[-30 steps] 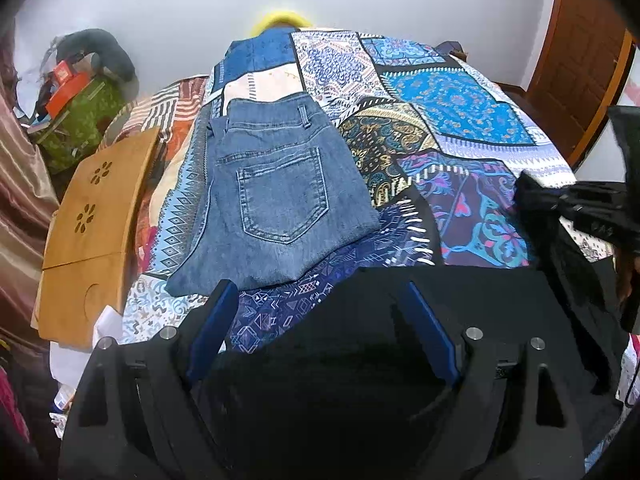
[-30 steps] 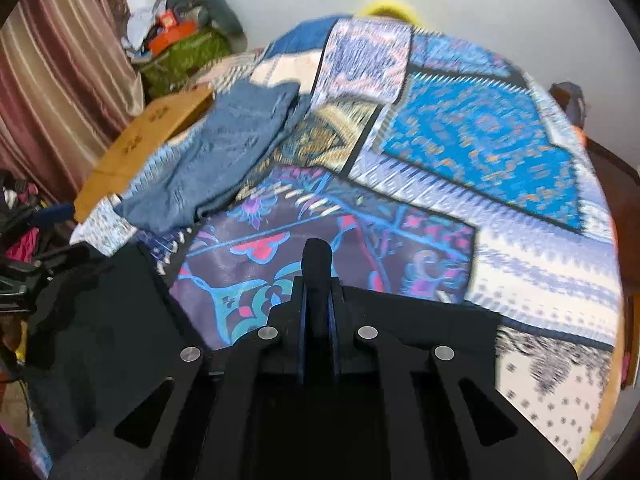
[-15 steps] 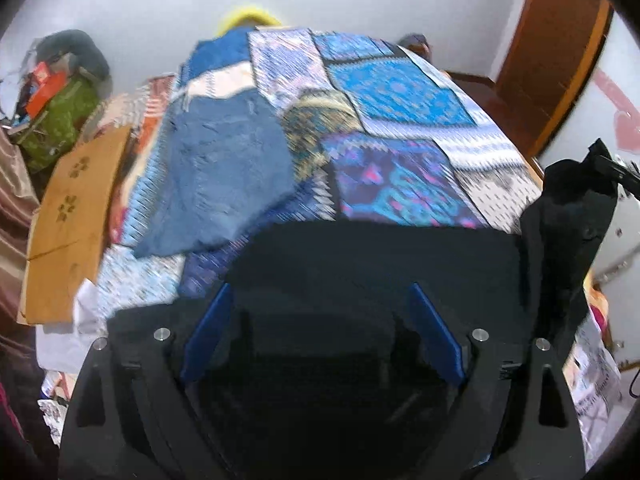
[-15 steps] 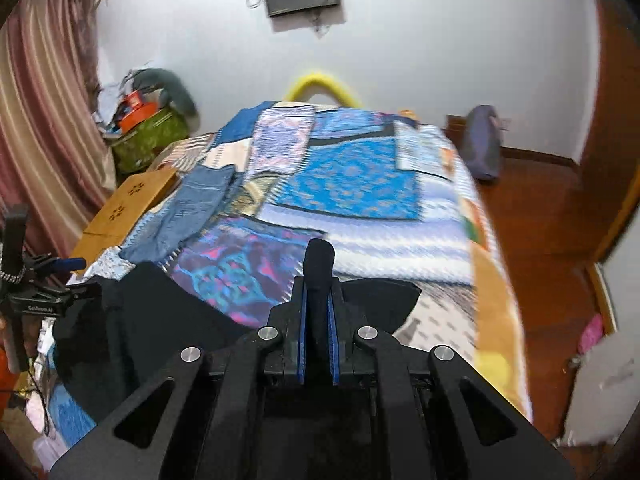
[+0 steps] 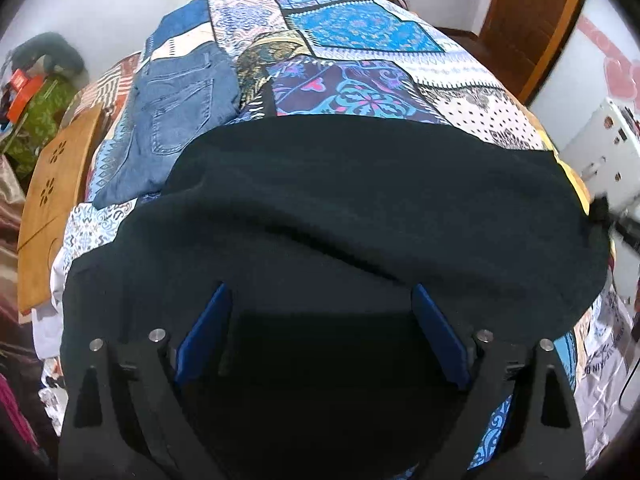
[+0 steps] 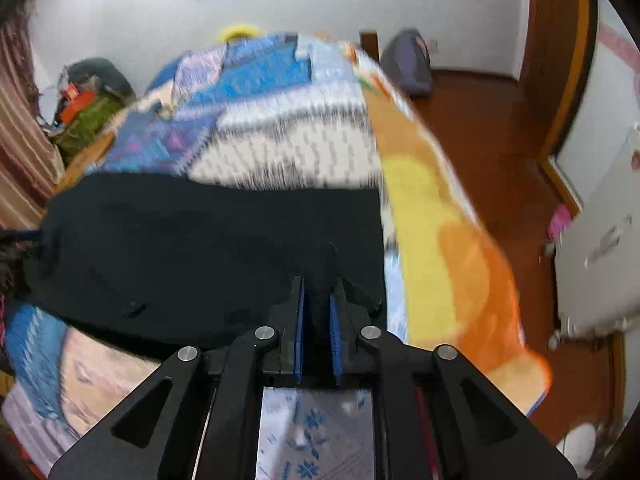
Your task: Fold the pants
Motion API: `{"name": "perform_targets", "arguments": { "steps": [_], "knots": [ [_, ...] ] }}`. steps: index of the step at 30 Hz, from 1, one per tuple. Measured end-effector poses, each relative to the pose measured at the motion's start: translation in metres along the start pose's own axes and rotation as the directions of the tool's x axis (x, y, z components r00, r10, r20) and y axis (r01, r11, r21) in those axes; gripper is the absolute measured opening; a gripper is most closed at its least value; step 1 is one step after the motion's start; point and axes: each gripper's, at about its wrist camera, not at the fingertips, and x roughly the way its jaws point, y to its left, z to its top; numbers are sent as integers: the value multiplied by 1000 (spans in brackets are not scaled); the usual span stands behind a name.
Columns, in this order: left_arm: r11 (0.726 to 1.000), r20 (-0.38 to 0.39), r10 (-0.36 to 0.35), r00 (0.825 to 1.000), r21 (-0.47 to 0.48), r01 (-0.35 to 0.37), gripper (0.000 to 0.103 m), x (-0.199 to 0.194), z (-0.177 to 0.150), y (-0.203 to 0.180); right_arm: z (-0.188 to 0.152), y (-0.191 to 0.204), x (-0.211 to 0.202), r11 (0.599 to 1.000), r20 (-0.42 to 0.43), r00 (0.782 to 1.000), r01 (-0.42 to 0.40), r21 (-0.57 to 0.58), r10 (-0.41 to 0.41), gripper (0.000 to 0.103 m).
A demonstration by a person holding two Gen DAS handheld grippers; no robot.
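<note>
Black pants (image 5: 360, 200) lie spread across the near end of the bed, over the patterned bedspread (image 5: 360, 80). In the left wrist view my left gripper (image 5: 320, 304) stands with its blue pads (image 5: 208, 328) wide apart, and the black cloth lies over and between them. In the right wrist view the black pants (image 6: 200, 248) stretch to the left. My right gripper (image 6: 318, 300) has its blue pads close together with a fold of the black cloth pinched between them, at the pants' right edge.
Folded blue jeans (image 5: 180, 108) lie on the bed's far left. A wooden board (image 5: 52, 184) leans at the left bedside, with a green bag (image 5: 36, 120) behind. An orange-yellow blanket (image 6: 448, 240) hangs off the bed's right side. A brown door (image 5: 532, 20) stands far right.
The black pants have been drawn up and spread flat over the near end of the bed. Both grippers moved apart sideways and lower; the right view swung right and is blurred.
</note>
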Motion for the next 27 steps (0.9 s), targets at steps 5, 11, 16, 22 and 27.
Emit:
{"name": "perform_targets", "arguments": {
  "steps": [5,11,16,22,27],
  "knots": [
    [1000,14,2,1000,-14,-2,93,-8,0,8,-10,2,6,998,-62,997,53,-32,-55,33],
    [998,130,53,990,-48,-47,93,-45,3,45,18,17,-26,994,27,997,73,-85,-71,42],
    [987,179,124,976,-122,-103,93,-70,6,106,57,66,-35,984,99,994,-21,-175,38,42],
    [955,146,185,972,-262,-143,93,-66,3,195,103,146,-5,939,82,980,-149,-308,183,42],
    [938,65,158,985,-322,-129,84,-33,-6,245,131,215,37,880,21,966,-224,-418,256,42]
  ]
}}
